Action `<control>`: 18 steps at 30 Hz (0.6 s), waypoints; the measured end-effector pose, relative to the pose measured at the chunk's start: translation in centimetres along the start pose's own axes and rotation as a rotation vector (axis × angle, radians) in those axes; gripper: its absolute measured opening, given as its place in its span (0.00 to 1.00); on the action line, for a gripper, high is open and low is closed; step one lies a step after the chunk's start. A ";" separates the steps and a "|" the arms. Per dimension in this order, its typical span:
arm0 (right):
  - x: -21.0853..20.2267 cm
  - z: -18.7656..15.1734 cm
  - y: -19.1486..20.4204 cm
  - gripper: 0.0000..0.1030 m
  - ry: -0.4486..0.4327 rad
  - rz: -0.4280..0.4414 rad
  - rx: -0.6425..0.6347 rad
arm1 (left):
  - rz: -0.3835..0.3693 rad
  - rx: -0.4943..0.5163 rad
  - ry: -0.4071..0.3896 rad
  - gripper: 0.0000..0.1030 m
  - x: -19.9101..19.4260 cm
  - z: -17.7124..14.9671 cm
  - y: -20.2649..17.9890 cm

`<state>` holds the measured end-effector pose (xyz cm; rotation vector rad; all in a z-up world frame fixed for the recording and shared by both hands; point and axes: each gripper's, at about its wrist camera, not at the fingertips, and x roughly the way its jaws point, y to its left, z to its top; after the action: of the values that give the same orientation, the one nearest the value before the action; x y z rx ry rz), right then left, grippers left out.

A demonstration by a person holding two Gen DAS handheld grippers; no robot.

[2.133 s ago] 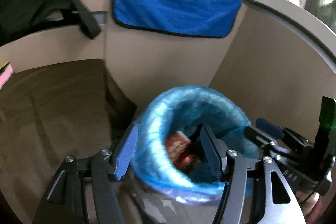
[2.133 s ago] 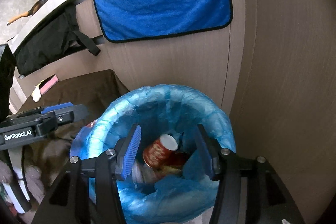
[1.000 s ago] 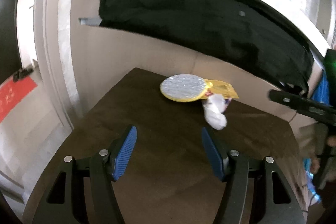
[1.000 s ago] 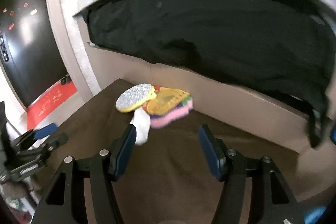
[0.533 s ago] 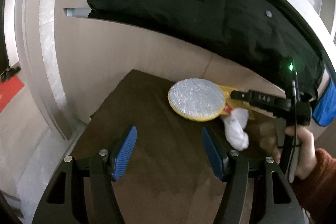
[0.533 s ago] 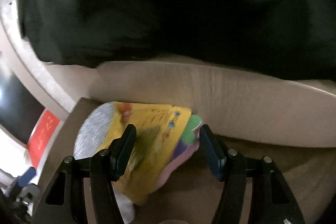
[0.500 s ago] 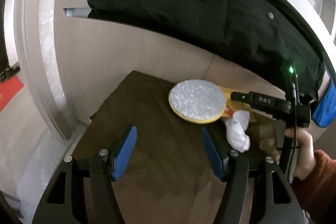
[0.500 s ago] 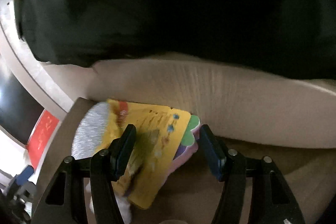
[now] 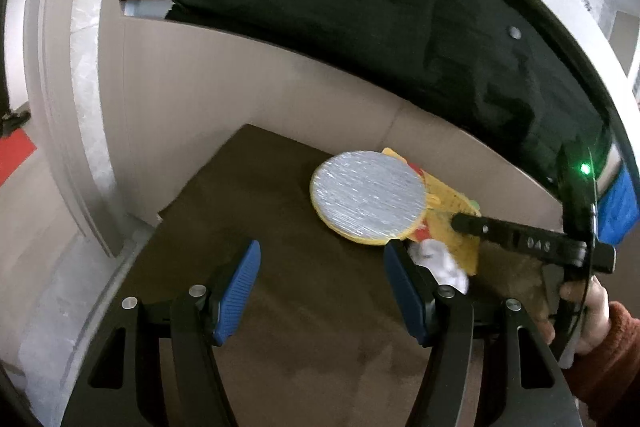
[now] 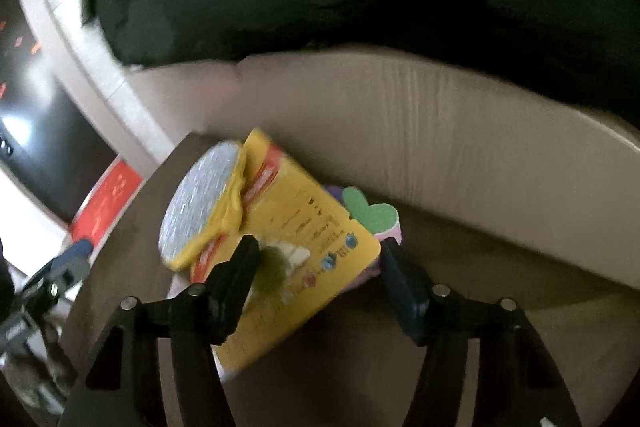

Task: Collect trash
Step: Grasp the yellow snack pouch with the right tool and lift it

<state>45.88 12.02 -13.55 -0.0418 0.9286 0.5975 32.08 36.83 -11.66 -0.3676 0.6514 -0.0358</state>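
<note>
A yellow packet (image 10: pixel 304 259) lies on the brown bench seat (image 9: pixel 280 267), with a round grey-and-yellow pad (image 9: pixel 368 199) on top and a crumpled white tissue (image 9: pixel 440 263) beside it. The pad (image 10: pixel 204 203) also shows in the right wrist view. My right gripper (image 10: pixel 316 267) is open, its jaws either side of the packet; it also shows in the left wrist view (image 9: pixel 472 225). My left gripper (image 9: pixel 320 287) is open and empty, hovering over the seat just short of the pad.
A black garment (image 9: pixel 360 7) hangs over the beige backrest (image 9: pixel 240 87) behind the seat. A pink and green foam piece (image 10: pixel 372 215) sticks out from under the packet. A blue cloth (image 9: pixel 620 207) shows at far right.
Both grippers swung from the blue-lined bin to the bench seat. The right gripper has closed in until its open jaws straddle the yellow packet. The left has edged nearer the pad.
</note>
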 end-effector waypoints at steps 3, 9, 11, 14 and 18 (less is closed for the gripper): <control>-2.0 -1.5 0.2 0.38 0.007 -0.003 -0.046 | -0.018 0.011 0.013 0.63 -0.2 -0.6 -0.9; -6.0 -2.7 -1.2 0.05 0.001 0.031 -0.045 | -0.031 0.031 0.019 0.63 -0.7 -1.2 -2.2; -7.5 -3.5 -1.1 0.05 -0.002 0.040 -0.074 | -0.033 0.038 0.020 0.63 -1.0 -1.4 -2.5; -9.1 -3.9 -0.9 0.06 -0.022 0.035 -0.109 | -0.027 0.049 0.020 0.63 -1.1 -1.6 -2.9; -8.7 -2.7 -0.2 0.59 -0.069 0.026 -0.136 | -0.016 0.041 0.016 0.63 -1.3 -1.7 -2.8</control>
<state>40.03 7.01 -8.62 -0.1306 0.8219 0.6821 30.21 33.83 -11.16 -0.3331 0.6627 -0.0671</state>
